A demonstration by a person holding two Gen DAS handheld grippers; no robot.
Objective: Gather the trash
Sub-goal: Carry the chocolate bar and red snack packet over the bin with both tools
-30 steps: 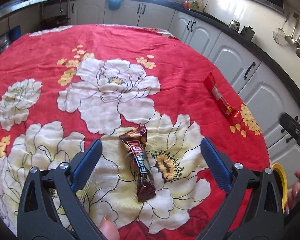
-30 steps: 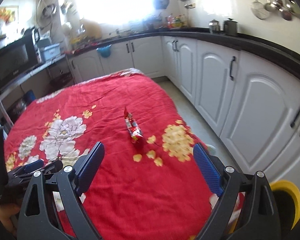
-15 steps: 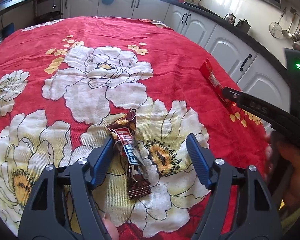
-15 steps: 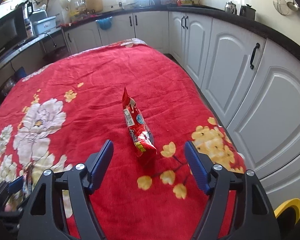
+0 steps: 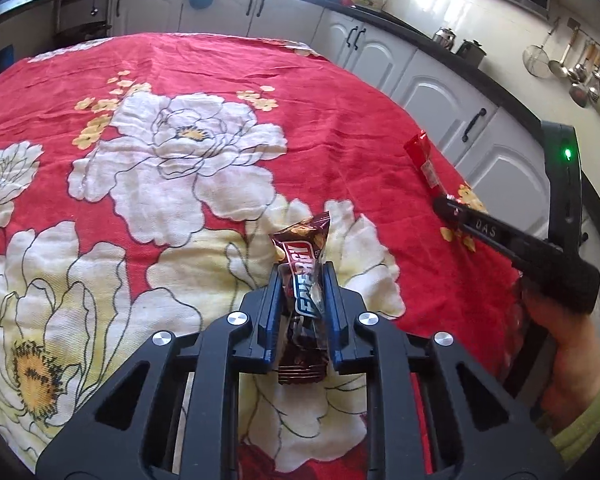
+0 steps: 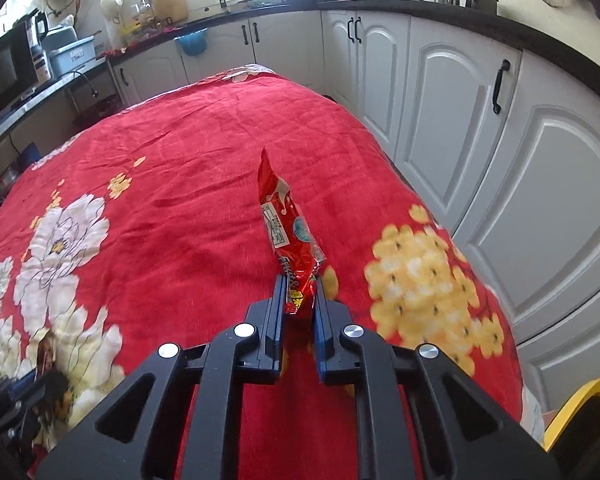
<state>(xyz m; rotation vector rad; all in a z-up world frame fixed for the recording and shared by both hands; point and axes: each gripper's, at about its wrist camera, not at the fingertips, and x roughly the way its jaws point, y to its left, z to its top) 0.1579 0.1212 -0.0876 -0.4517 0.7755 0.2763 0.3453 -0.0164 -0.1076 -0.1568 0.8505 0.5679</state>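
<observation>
- Left gripper [image 5: 302,292]: fingers closed on brown candy wrapper [image 5: 302,300], held mid-length w/ both ends poking past the pads, prob. for a secure lift.
- Right gripper [image 6: 298,300]: fingers pinch near end of red snack wrapper [image 6: 286,228]; rest lies ahead of tips on red floral cloth [image 6: 180,200].

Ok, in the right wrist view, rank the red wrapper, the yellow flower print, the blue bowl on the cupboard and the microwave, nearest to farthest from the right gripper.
1. Red wrapper: pinched in the right gripper.
2. Yellow flower print: just right, on the cloth.
3. Blue bowl and microwave: both far back, bowl centre-left, microwave far left; too close to call.
</observation>
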